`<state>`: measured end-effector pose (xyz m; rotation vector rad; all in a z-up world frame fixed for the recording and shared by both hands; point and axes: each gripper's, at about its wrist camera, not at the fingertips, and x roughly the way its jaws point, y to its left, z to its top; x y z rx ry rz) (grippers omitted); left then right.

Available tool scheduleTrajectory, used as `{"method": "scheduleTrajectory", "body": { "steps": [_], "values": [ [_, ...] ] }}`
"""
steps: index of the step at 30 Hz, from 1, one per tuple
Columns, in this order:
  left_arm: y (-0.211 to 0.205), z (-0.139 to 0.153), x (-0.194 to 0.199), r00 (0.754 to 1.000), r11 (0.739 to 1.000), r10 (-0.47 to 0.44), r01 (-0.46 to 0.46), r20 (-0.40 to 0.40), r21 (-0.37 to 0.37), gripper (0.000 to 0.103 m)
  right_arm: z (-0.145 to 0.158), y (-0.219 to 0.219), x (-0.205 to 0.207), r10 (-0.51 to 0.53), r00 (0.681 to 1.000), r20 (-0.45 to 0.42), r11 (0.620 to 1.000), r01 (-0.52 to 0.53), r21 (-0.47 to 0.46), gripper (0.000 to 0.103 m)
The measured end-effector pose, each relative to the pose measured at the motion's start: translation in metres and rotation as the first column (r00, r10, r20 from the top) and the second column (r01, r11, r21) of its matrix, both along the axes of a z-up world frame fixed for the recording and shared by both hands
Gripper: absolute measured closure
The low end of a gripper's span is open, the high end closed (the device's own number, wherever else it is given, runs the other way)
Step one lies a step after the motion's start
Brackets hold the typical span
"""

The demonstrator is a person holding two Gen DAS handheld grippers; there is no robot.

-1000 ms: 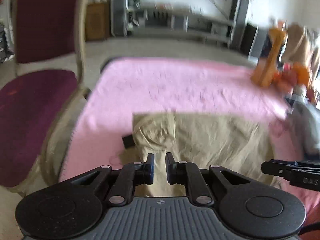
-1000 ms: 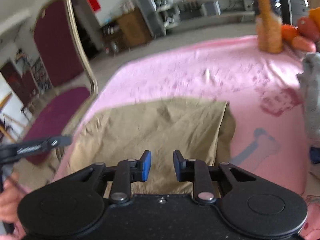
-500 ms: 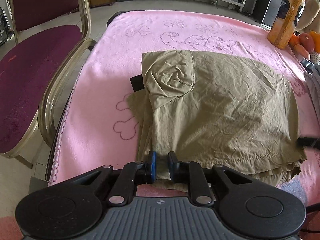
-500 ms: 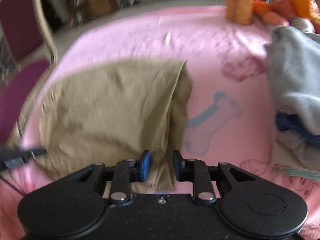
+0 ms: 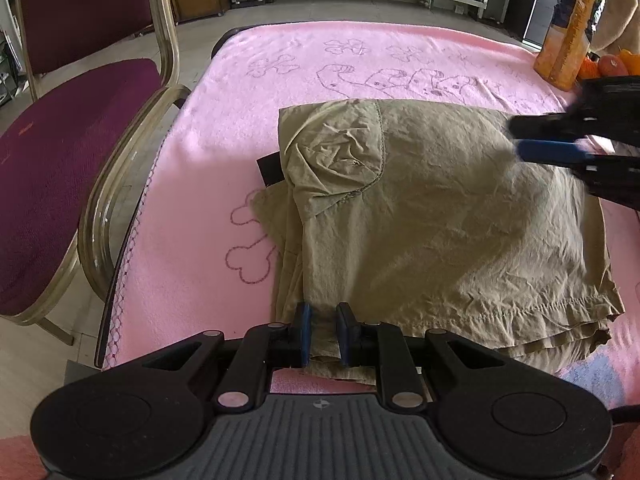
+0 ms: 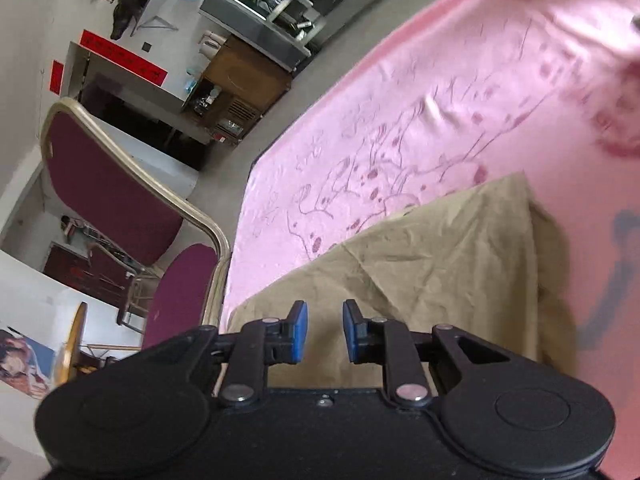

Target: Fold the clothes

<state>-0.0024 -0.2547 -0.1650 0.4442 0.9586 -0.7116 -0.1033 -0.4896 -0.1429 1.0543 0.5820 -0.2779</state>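
Observation:
A folded khaki garment (image 5: 440, 220) lies on the pink blanket (image 5: 360, 64). My left gripper (image 5: 324, 332) is at the garment's near hem, shut on a fold of it that fills the narrow gap between the pads. In the left wrist view my right gripper (image 5: 515, 138) shows blurred, rolled on its side, above the garment's far right corner. In its own tilted view the right gripper (image 6: 325, 332) hovers over the garment (image 6: 420, 280). Its jaws are closing with nothing pinched between them.
A maroon chair with a metal frame (image 5: 60, 160) stands close against the table's left edge. An orange bottle (image 5: 568, 28) and some fruit (image 5: 612, 64) sit at the far right corner. A small black item (image 5: 270, 168) sticks out from under the garment's left side.
My left gripper sank to the garment's near hem, and cloth now sits between its pads. My right gripper left the near right edge, rolled over, and now hangs above the garment's far right part.

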Motion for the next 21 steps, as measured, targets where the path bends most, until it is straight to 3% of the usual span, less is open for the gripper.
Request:
{"method": "scheduleTrajectory", "body": {
  "steps": [1,2,5,7,10,12,13,15,19,21],
  "values": [
    [-0.001,0.0,0.0,1.0,1.0,-0.003,0.003,0.003,0.003,0.085,-0.007,-0.004,0.004,-0.012,0.999,-0.04,1.0,0.011,-0.024,0.099],
    [-0.002,-0.001,0.0,1.0,1.0,-0.005,0.005,0.005,0.005,0.085,-0.013,-0.009,0.006,-0.027,0.997,-0.066,0.999,0.025,-0.039,0.103],
    [-0.004,-0.003,0.0,1.0,1.0,-0.006,0.006,0.016,0.017,0.082,-0.027,-0.028,-0.006,-0.124,0.99,-0.069,0.992,0.122,-0.034,0.103],
    [-0.005,-0.004,-0.002,1.0,1.0,-0.009,0.008,0.023,0.022,0.082,-0.024,-0.034,-0.018,-0.243,0.957,-0.16,0.958,0.21,-0.197,0.103],
    [-0.004,-0.005,-0.002,1.0,1.0,-0.008,0.007,0.029,0.021,0.082,-0.016,-0.037,-0.034,-0.345,0.917,-0.201,0.918,0.285,-0.277,0.103],
    [-0.005,-0.004,-0.002,0.999,1.0,-0.01,0.009,0.035,0.02,0.082,-0.007,-0.036,-0.044,-0.418,0.876,-0.24,0.879,0.324,-0.351,0.089],
    [-0.004,-0.004,-0.003,0.999,1.0,-0.012,0.011,0.039,0.02,0.082,-0.002,-0.035,-0.051,-0.422,0.875,-0.238,0.877,0.328,-0.35,0.089],
    [-0.004,-0.004,-0.003,0.999,1.0,-0.01,0.009,0.041,0.019,0.082,0.005,-0.032,-0.064,-0.357,0.916,-0.183,0.921,0.312,-0.234,0.089],
    [-0.004,-0.004,-0.004,0.999,1.0,-0.009,0.008,0.046,0.017,0.082,0.03,0.005,-0.065,-0.186,0.976,-0.117,0.959,0.154,-0.238,0.083],
    [-0.004,-0.004,-0.004,0.999,1.0,-0.011,0.01,0.047,0.015,0.082,0.028,0.023,-0.061,-0.073,0.993,-0.097,0.982,0.054,-0.182,0.082]
  ]
}}
